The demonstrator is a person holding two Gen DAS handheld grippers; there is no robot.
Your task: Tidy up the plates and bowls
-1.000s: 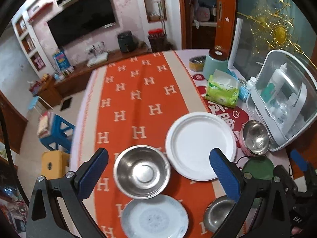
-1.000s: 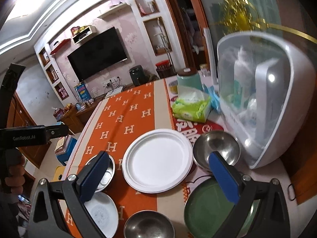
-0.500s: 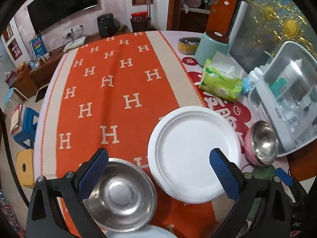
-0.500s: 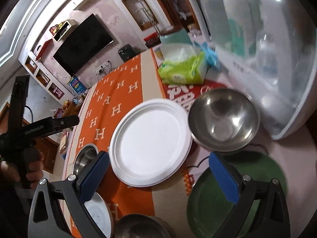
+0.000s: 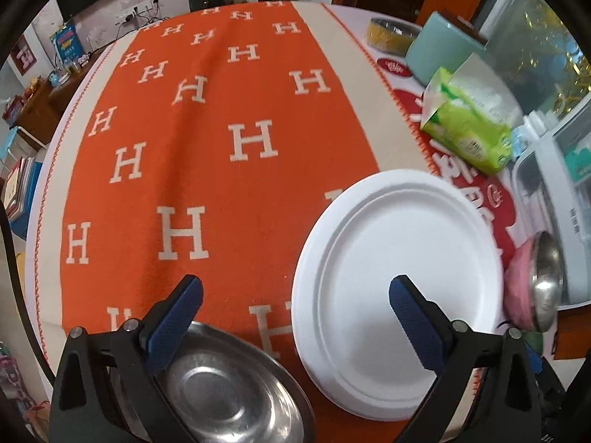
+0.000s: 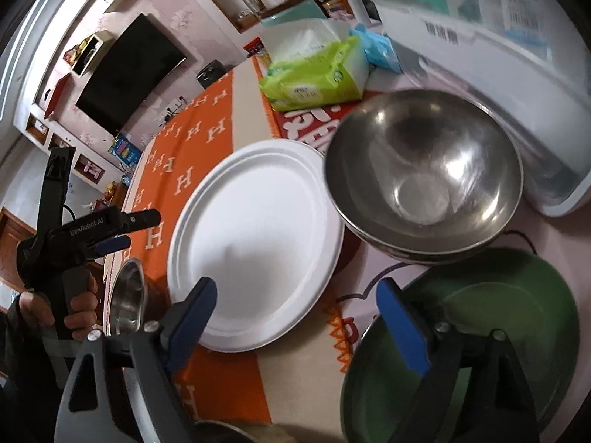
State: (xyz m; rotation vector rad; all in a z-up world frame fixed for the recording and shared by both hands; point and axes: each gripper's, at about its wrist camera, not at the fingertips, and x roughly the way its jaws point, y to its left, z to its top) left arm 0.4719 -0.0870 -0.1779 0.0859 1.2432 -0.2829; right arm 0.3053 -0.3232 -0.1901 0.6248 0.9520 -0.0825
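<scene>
A white plate [image 5: 399,288] lies on the orange cloth; it also shows in the right wrist view [image 6: 255,243]. My left gripper [image 5: 295,295] is open and empty, low over the plate's left rim, with a steel bowl [image 5: 229,387] under its left finger. A steel bowl with a pink outside [image 5: 543,288] stands right of the plate; it shows large in the right wrist view [image 6: 424,181]. My right gripper [image 6: 295,295] is open and empty between the white plate and a green plate [image 6: 480,350]. The left gripper's body [image 6: 74,229] shows at the left.
A green tissue pack [image 5: 469,125] and a teal canister [image 5: 443,51] stand behind the plate. A white plastic case [image 6: 498,55] stands at the right, close behind the pink-sided bowl. Bare orange cloth [image 5: 207,129] with H letters stretches to the far left.
Both grippers have moved forward and down toward the dishes. The white plate and the pink-sided bowl look larger; the small patterned plate has left the left wrist view.
</scene>
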